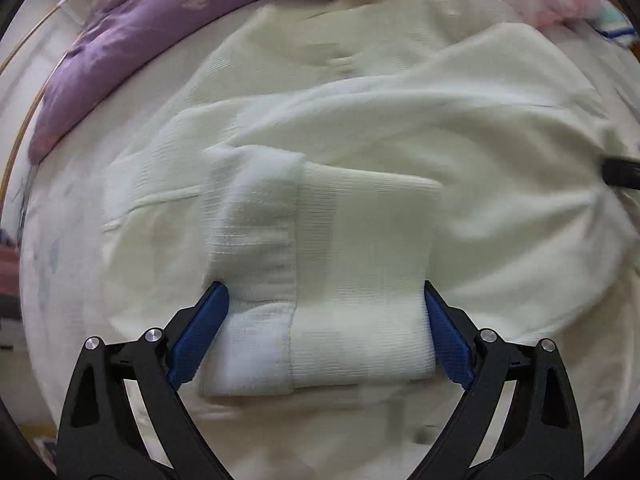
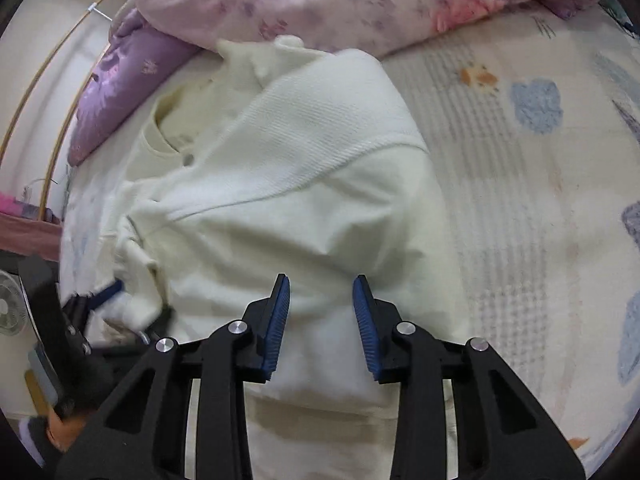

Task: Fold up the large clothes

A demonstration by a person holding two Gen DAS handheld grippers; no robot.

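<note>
The left hand-held gripper [image 1: 326,332] is spread wide, with the sleeve cuff [image 1: 320,320] set between its pads; whether they press on it cannot be told through the blur. The right hand-held gripper [image 2: 321,328] is held part open, empty, pointed steeply down over the cream sweater [image 2: 288,208], which is spread lengthwise away on the bed [image 2: 520,200].

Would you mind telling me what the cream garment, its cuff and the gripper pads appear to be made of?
Cream garment: soft matte knit, probably cotton jersey or fleece; fine diagonal texture, limp folds.
Cuff: stretchy ribbed knit; close parallel ridges.
Gripper pads: blue, likely rubber or moulded plastic; ridged grip surface, matte.
</note>
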